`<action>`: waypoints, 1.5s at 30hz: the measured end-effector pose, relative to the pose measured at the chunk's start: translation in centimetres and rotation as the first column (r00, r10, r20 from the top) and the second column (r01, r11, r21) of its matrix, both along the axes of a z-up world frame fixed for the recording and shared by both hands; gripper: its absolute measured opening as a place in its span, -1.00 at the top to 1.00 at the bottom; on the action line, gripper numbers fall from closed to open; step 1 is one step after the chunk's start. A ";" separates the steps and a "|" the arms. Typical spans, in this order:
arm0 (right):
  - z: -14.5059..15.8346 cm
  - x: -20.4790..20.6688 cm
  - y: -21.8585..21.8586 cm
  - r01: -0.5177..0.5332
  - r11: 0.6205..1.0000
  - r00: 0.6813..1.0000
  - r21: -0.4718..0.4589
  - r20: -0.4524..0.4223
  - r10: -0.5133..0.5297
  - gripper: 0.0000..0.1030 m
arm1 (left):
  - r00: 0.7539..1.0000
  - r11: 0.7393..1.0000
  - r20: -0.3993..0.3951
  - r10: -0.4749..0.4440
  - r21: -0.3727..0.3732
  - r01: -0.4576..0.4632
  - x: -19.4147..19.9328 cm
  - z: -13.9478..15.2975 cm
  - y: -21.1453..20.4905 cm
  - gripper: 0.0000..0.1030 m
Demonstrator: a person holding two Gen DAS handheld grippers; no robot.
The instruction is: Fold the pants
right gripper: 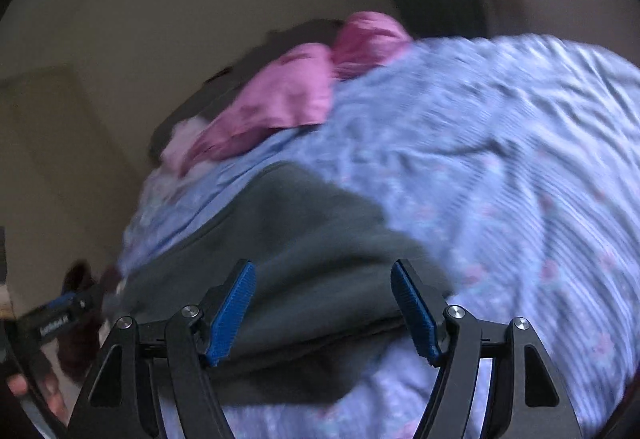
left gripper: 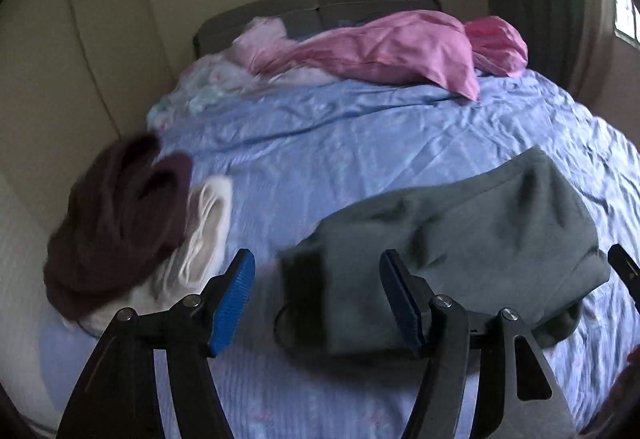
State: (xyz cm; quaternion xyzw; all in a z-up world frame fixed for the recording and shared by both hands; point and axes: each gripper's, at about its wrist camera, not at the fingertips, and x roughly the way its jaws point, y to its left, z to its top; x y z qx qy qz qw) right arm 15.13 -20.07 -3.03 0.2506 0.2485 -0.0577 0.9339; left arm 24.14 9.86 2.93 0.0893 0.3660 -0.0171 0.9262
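Pants [left gripper: 452, 251] lay folded, grey, on the blue sheet [left gripper: 320, 143] | left gripper [left gripper: 318, 299] spread, empty | right gripper [right gripper: 324, 309] spread above them | only left view showed maroon garment [left gripper: 120, 223] | pink pillows [left gripper: 400, 47] farthest

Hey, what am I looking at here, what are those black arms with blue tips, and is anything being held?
They are two hand-held grippers, each with a camera looking along its two blue-padded fingers. One picture is from the left gripper, the other from the right gripper. Both hang open over a bed with a blue sheet and hold nothing. Below them lie grey pants, folded into a bundle. To the left sits a maroon garment on white cloth; pink pillows lie at the far end.
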 end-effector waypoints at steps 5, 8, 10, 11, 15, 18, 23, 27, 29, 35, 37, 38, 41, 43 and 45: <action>0.2 1.6 4.3 -0.141 0.982 0.990 -0.125 -0.001 0.142 -0.37 | 0.999 0.999 0.018 0.045 -0.014 -0.045 -0.5 -1.3 1.9 -0.24; -1.5 3.9 7.3 -0.325 0.940 0.944 -0.101 -0.096 0.316 -0.37 | 0.999 0.997 0.026 0.040 -0.066 -0.038 -1.0 -1.6 2.4 -0.30; -2.4 4.5 9.7 -0.405 0.903 0.913 -0.142 -0.119 0.390 -0.44 | 0.999 0.995 0.039 0.037 -0.093 -0.033 -1.5 -1.6 2.6 -0.38; -2.4 4.4 10.6 -0.433 0.886 0.901 -0.167 -0.115 0.418 -0.44 | 0.998 0.994 0.047 0.032 -0.108 -0.026 -1.7 -1.6 2.6 -0.39; -1.3 3.0 14.2 -0.578 0.782 0.813 -0.234 -0.084 0.576 -0.44 | 0.998 0.986 0.054 -0.014 -0.167 0.023 -1.6 -1.5 1.7 -0.45; -0.7 1.6 14.4 -0.579 0.779 0.812 -0.241 -0.083 0.578 -0.43 | 0.996 0.979 0.066 -0.052 -0.193 0.064 -1.7 -1.3 0.7 -0.50; 1.7 -0.9 8.6 -0.293 0.914 0.949 -0.281 0.034 0.314 -0.72 | 0.997 0.985 0.065 -0.049 -0.161 0.059 -1.1 -2.5 -0.3 -0.60; 2.2 -0.1 1.6 0.044 0.977 0.997 -0.209 0.071 -0.030 -0.99 | 1.000 0.938 0.004 -0.001 -0.346 0.002 0.0 -3.8 0.9 -0.61; 1.2 0.9 -1.5 0.113 0.989 0.994 -0.099 0.022 -0.111 -0.99 | 1.000 0.938 0.015 -0.005 -0.348 0.010 -0.1 -3.8 0.0 -0.61; -3.3 3.2 -4.0 0.096 0.995 0.992 0.038 -0.090 -0.092 -0.99 | 0.997 0.939 -0.051 0.060 -0.335 -0.074 0.2 -6.4 -0.6 -0.75; -5.1 4.2 -4.3 0.080 0.992 0.987 0.098 -0.145 -0.065 -0.99 | 0.994 0.923 -0.064 0.091 -0.370 -0.108 0.2 -7.3 0.1 -0.75; -6.3 4.5 -4.2 0.076 0.986 0.984 0.147 -0.171 -0.050 -0.99 | 0.994 0.924 -0.062 0.093 -0.366 -0.109 0.1 -7.5 0.1 -0.75; -7.6 4.5 -4.2 0.075 0.978 0.986 0.196 -0.160 -0.044 -0.99 | 0.990 0.908 -0.088 0.114 -0.394 -0.140 0.3 -7.9 0.7 -0.75; -8.1 4.5 -4.1 0.073 0.976 0.986 0.206 -0.159 -0.041 -0.99 | 0.987 0.898 -0.104 0.125 -0.411 -0.157 0.4 -8.4 1.1 -0.76; -8.2 4.4 -3.6 0.062 0.977 0.988 0.206 -0.155 -0.030 -0.99 | 0.986 0.887 -0.109 0.129 -0.432 -0.164 0.2 -8.9 1.7 -0.76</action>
